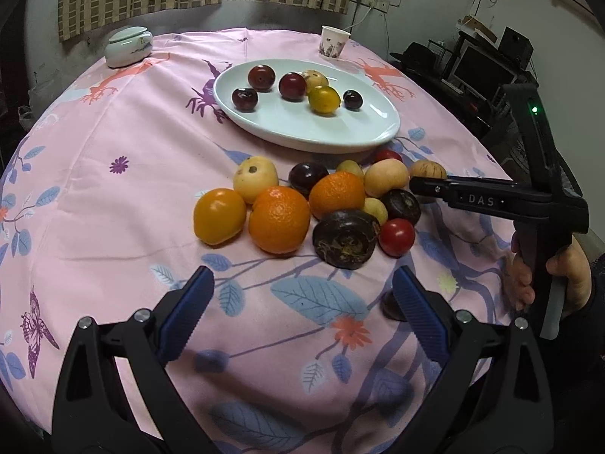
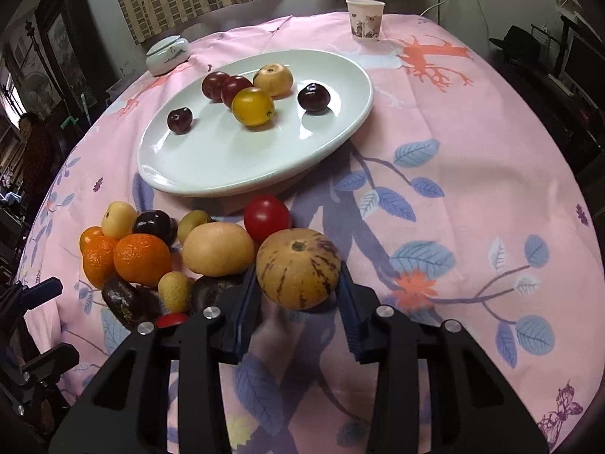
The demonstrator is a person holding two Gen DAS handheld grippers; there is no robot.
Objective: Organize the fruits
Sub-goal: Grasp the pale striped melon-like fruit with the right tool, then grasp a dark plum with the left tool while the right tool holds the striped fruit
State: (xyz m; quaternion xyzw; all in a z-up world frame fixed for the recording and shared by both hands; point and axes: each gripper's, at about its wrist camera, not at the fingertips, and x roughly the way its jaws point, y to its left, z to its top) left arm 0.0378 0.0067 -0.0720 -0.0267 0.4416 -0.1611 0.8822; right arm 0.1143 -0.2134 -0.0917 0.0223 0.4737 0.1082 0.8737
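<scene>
A white oval plate (image 1: 295, 128) (image 2: 211, 166) holds several small fruits: dark plums, a yellow one (image 2: 252, 106) and a tan one. A pile of loose fruit lies on the cloth in front of it: oranges (image 1: 279, 219), dark round ones, red tomatoes (image 2: 266, 217). My right gripper (image 2: 298, 283) has its fingers on both sides of a tan purple-streaked melon (image 2: 298, 268) (image 1: 428, 170) at the pile's right end, touching it. My left gripper (image 1: 302, 302) is open and empty, just short of the pile.
A pink patterned cloth (image 1: 113, 189) covers the round table. A paper cup (image 1: 332, 42) (image 2: 365, 19) and a small lidded white jar (image 1: 128, 46) (image 2: 168, 55) stand at the far edge. A small dark fruit (image 1: 391, 304) lies beside my left gripper's right finger.
</scene>
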